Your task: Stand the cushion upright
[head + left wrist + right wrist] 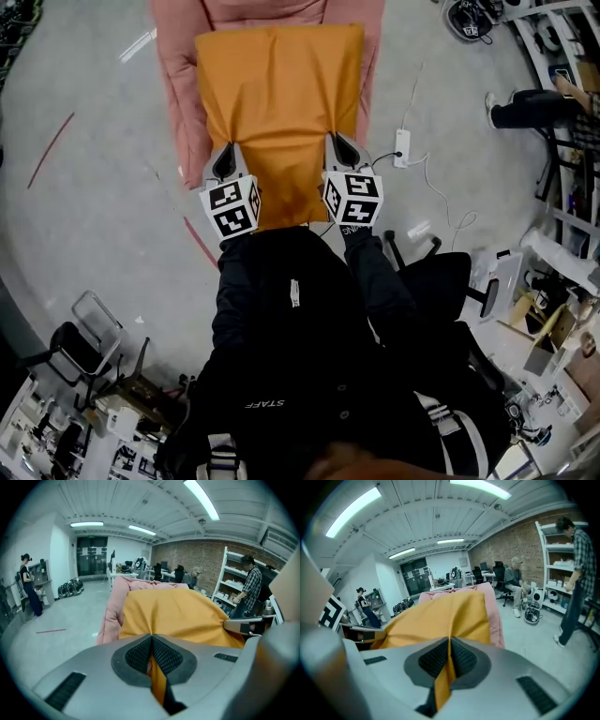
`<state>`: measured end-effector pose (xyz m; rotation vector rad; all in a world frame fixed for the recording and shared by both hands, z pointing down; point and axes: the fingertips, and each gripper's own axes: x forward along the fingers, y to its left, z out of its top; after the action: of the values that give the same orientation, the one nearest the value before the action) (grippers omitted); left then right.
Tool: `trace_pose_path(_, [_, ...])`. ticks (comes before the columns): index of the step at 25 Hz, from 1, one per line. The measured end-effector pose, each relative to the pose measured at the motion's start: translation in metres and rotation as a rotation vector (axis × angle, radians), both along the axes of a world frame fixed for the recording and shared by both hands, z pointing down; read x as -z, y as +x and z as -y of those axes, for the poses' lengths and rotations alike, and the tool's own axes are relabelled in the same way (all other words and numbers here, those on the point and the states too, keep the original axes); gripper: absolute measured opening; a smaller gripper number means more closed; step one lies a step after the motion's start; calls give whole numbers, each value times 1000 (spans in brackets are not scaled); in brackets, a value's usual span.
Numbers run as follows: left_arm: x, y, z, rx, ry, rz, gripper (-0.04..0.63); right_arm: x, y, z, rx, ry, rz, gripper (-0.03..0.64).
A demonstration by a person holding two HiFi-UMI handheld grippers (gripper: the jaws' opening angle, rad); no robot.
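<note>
- Pinching thin orange cover cloth, our left gripper (152, 656) and right gripper (449, 660) are each clamped tight on a near corner of the cushion (281, 94), which lies over a pink pad (173, 84).
- Risk, as we judge it: with only cloth between the pads, the cushion's weight could tug a corner free.
- Room: bare floor (84, 187) lies open on the left; a power strip (402, 145) sits near the right side.

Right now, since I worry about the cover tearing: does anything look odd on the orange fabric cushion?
No tear shows. The orange fabric cushion is held by pinched cover alone: the left gripper and right gripper are each shut on a fold at its near edge, and creases fan out from both.
</note>
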<state>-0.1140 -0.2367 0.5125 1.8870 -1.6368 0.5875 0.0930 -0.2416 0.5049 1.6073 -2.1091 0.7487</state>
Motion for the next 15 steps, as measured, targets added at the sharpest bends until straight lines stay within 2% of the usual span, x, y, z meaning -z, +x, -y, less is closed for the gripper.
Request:
trace_pose_path(7, [11,-6,83,-1,59,3,3,6,-6,82,-15,51,-15,21])
trace_pose_path(15, [47,-23,187,-1,197,-4,3,37,-23,184,-34,179,-51,21])
